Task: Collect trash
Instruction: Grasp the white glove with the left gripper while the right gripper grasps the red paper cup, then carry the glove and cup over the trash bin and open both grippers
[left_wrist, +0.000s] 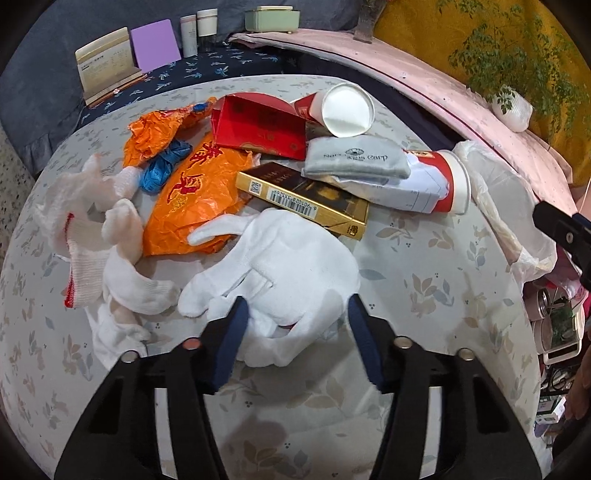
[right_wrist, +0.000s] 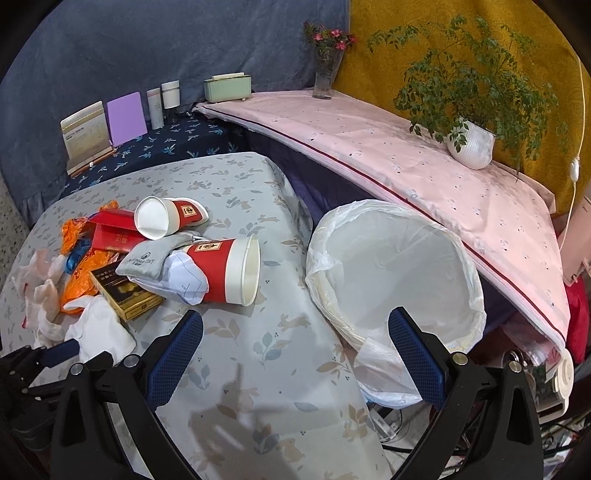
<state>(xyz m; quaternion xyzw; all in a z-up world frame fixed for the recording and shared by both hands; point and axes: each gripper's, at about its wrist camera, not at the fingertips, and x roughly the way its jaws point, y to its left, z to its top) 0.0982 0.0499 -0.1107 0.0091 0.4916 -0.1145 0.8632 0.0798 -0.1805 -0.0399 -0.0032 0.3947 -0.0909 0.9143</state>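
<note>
A pile of trash lies on the floral-cloth table (left_wrist: 424, 302). Nearest is a white glove (left_wrist: 280, 266). My left gripper (left_wrist: 297, 314) is open, one finger on each side of the glove's near end. Behind lie an orange plastic bag (left_wrist: 192, 206), a gold box (left_wrist: 306, 199), a red carton (left_wrist: 258, 129), a grey sock (left_wrist: 354, 158), and two red paper cups (left_wrist: 439, 184) on their sides. My right gripper (right_wrist: 295, 332) is open and empty, above the table edge beside a white-lined bin (right_wrist: 399, 269). The left gripper's tip shows in the right wrist view (right_wrist: 62, 350).
Knit gloves (left_wrist: 85, 229) lie at the table's left. A pink-covered ledge (right_wrist: 406, 162) with a potted plant (right_wrist: 469, 140) and vase (right_wrist: 325, 74) runs behind the bin. Cards, bottles and a green box (right_wrist: 227, 86) stand at the back. Clutter sits on the floor at right.
</note>
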